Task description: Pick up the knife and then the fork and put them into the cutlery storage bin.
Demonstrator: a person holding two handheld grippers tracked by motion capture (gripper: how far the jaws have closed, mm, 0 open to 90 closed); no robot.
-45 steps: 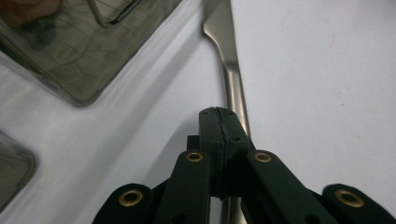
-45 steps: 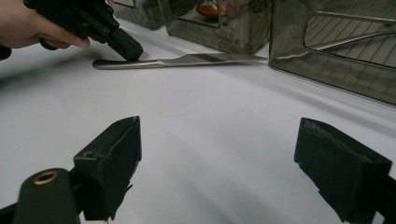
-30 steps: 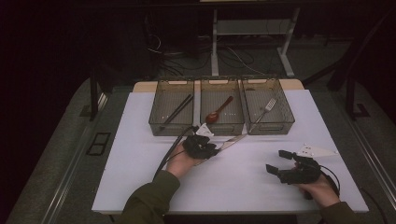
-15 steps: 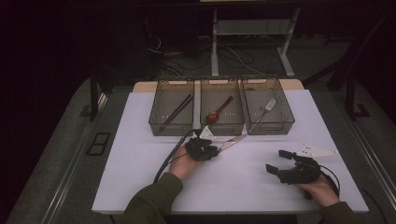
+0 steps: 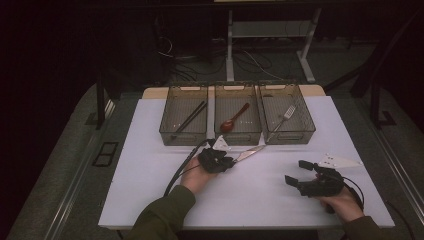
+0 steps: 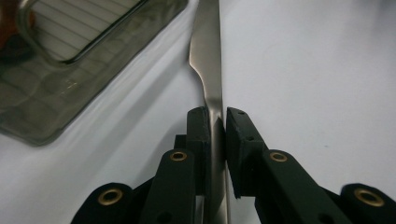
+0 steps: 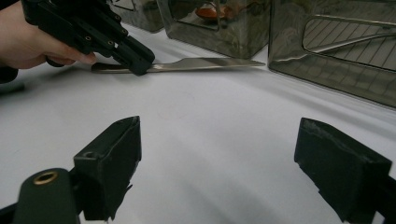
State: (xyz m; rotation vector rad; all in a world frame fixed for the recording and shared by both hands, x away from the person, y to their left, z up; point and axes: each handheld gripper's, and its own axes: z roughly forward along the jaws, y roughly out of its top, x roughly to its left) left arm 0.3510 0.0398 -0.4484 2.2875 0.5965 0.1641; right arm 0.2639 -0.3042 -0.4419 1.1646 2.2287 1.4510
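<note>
Worktop (image 5: 150,165): we see a white board with three clear bins along its far edge; the work sits in front of them, around the centre.
Left bin (image 5: 183,121): it holds dark chopsticks (image 5: 189,120) laid on a diagonal.
Middle bin (image 5: 237,120): it holds a red spoon (image 5: 234,119); we judge this bin the nearest to the knife's tip.
Right bin (image 5: 286,120): it holds a fork (image 5: 282,117).
Left gripper (image 5: 231,162): it rests low on the worktop in the person's left hand; its jaws have just been closing and are now clamped on the knife's handle, which the left gripper view (image 6: 216,128) shows squeezed between both pads.
Right gripper (image 5: 296,172): it waits well apart, at about four o'clock from the knife, with its jaws spread wide and nothing between them.
Knife (image 5: 248,153): it lies flat on the worktop just in front of the middle bin, handle in the left jaws, blade free.
Long axis: in the high view we read the knife as running from the left jaws toward about two o'clock, its tip ending near the gap between the middle and right bins.
Nearer hand: the left, plainly, since it already grips the handle.
What the move turns on: we judge that the blade points on from the jaws in line with them, so lifting must carry the tip clear over a bin wall.
</note>
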